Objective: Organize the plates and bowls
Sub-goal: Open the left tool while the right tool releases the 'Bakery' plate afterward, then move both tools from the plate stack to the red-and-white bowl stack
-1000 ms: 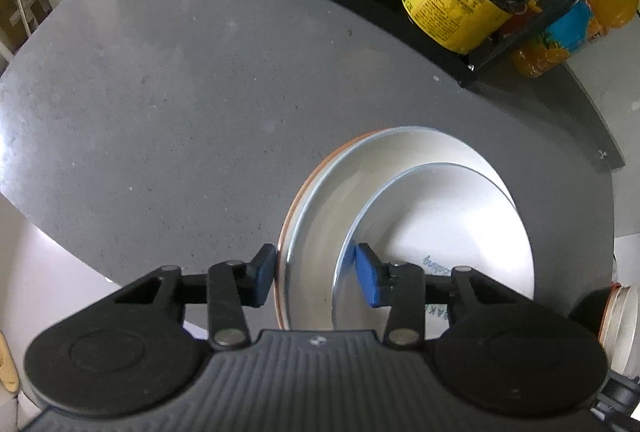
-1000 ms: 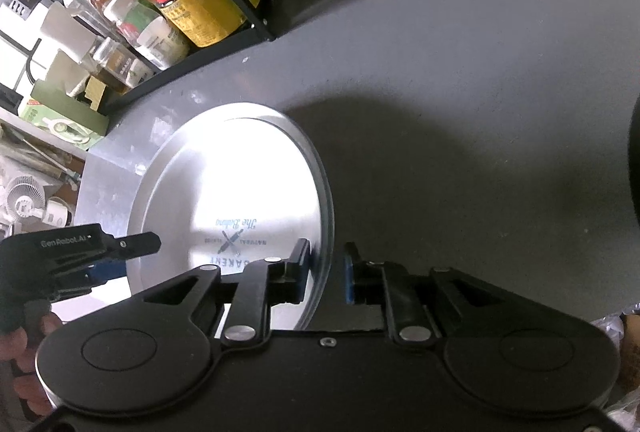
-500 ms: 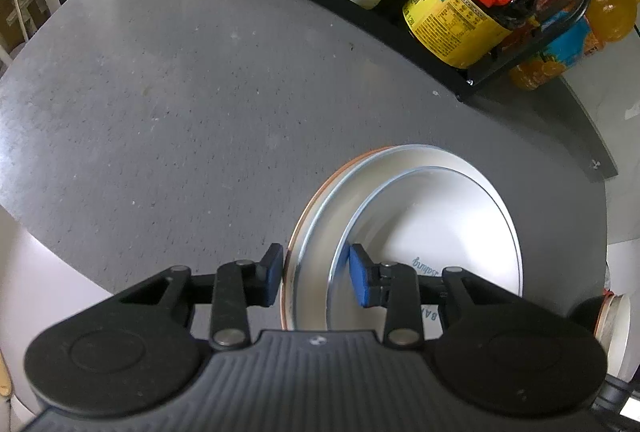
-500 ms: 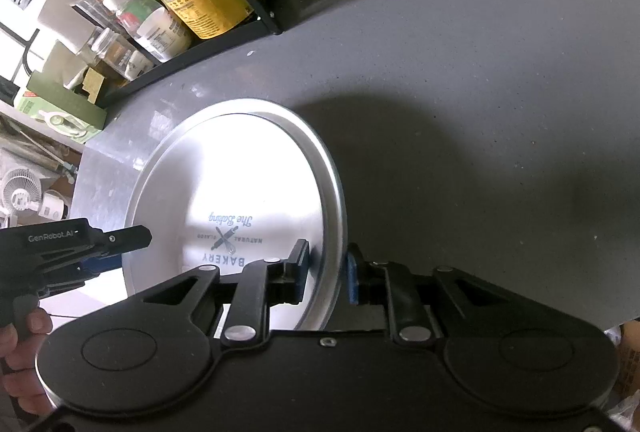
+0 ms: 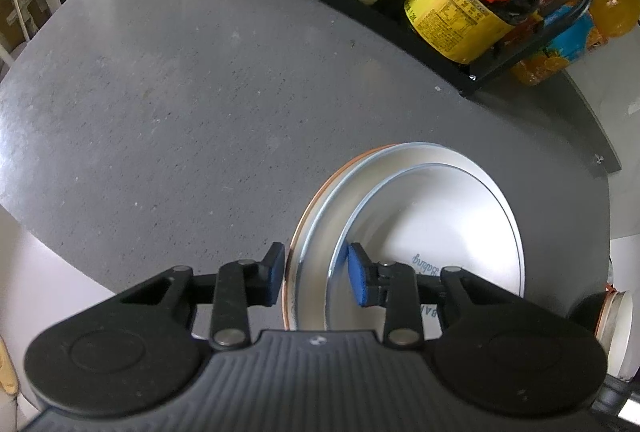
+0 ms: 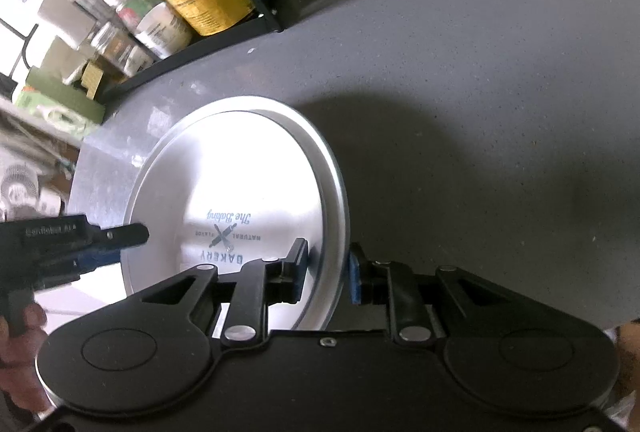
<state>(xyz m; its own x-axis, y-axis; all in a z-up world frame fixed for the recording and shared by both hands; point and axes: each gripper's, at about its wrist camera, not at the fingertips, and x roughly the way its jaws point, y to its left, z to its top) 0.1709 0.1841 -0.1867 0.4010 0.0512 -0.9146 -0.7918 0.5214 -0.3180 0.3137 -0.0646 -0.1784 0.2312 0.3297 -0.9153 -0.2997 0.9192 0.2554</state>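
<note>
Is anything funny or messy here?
Nothing is spilled or broken. The only odd thing: both tongs, left and right, straddle opposite edges of the same white plate, above the grey table.

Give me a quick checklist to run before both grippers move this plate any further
1. Left gripper straddles the plate rim: ok.
2. Left pads tight on rim: not ok, a gap shows.
3. Right gripper straddles the opposite rim: ok.
4. Right pads tight: cannot tell.
5. Grey countertop ahead free of obstacles: ok.
6. Plate clear of the bottle rack: ok.
</note>
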